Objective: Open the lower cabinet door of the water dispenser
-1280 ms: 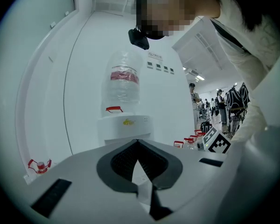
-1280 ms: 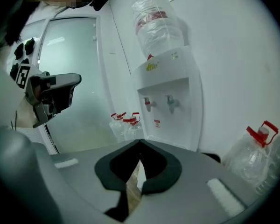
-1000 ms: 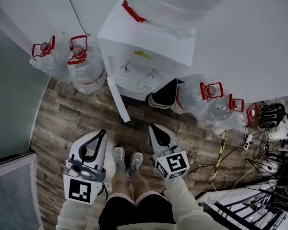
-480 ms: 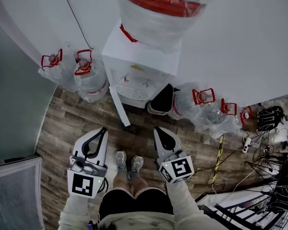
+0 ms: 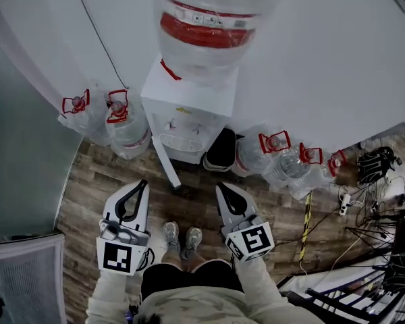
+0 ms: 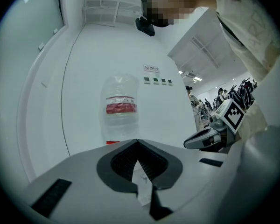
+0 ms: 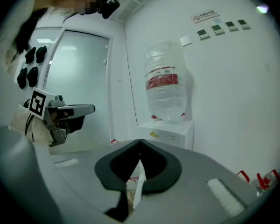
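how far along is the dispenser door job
Done, it seems: the lower door stands swung out from the water dispenser, seen edge-on in the head view. In hand: nothing; the left tongs and right tongs are both shut, empty and clear of it. Left: nothing obvious, perhaps a wider swing.

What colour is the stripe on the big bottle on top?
Red; the stripe shows best in the head view.
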A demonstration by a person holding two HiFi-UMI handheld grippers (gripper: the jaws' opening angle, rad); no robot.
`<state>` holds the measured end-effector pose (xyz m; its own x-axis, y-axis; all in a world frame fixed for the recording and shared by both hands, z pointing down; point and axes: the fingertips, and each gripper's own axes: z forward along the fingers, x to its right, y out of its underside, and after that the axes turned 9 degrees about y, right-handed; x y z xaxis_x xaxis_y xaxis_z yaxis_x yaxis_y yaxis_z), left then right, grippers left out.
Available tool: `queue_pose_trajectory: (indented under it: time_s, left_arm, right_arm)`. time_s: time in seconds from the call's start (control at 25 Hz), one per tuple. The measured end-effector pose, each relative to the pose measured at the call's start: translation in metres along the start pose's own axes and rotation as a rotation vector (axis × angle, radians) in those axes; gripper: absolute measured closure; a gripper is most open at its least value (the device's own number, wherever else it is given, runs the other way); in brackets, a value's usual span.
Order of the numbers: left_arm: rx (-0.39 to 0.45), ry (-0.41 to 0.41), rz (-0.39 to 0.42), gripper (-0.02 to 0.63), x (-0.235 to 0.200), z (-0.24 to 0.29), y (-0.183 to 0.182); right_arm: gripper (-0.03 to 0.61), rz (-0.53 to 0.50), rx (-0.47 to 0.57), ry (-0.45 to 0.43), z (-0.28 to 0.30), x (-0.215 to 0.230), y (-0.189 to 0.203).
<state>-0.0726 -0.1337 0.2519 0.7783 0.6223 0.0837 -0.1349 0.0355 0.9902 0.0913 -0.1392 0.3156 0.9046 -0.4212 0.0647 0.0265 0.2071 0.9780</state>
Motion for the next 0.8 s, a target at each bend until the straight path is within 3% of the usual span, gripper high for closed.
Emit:
queue_pose_trajectory:
  time_s: [0.8]
  left_arm:
    - [0.076, 0.023, 0.054, 0.611, 0.024, -0.02, -0.071]
  right_arm:
    - [0.569, -0.027, 0.1, 0.044, -0.045, -0.003, -0.078]
